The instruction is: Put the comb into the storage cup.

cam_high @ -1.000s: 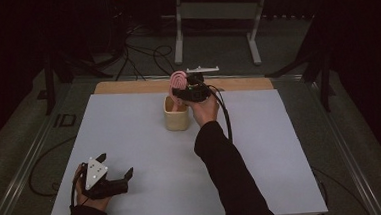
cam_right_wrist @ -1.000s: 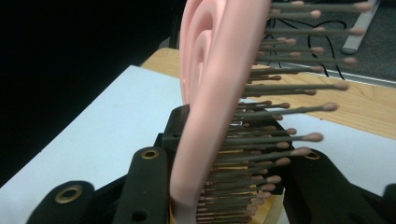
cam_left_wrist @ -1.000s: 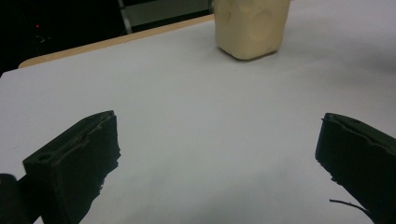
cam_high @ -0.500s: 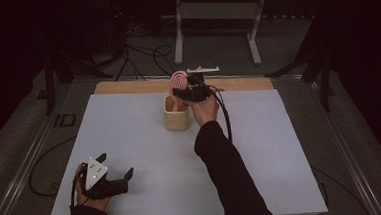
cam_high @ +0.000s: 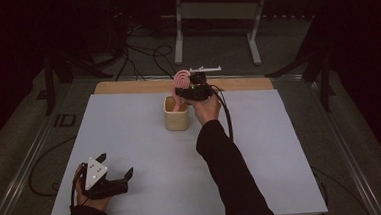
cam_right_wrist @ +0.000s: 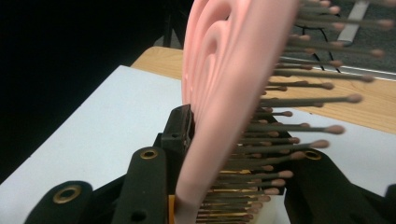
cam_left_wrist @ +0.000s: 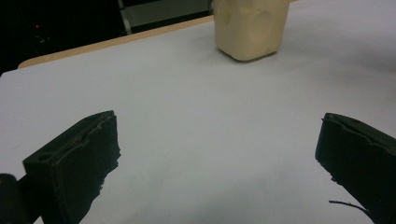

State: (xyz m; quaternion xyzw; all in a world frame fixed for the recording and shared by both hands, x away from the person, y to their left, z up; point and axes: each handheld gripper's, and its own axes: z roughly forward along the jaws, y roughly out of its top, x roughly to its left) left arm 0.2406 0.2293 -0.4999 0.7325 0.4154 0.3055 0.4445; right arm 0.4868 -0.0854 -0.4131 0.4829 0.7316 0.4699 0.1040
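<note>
Nearest you, your left gripper [cam_high: 113, 178] is resting on the white surface [cam_high: 130, 136] with its jaws spread apart and nothing between them, unmoved since a second ago. Farther off, your right gripper [cam_high: 186, 91] is clamping the pink hairbrush [cam_high: 181, 81] above the beige cup [cam_high: 176, 113], just as before.
</note>
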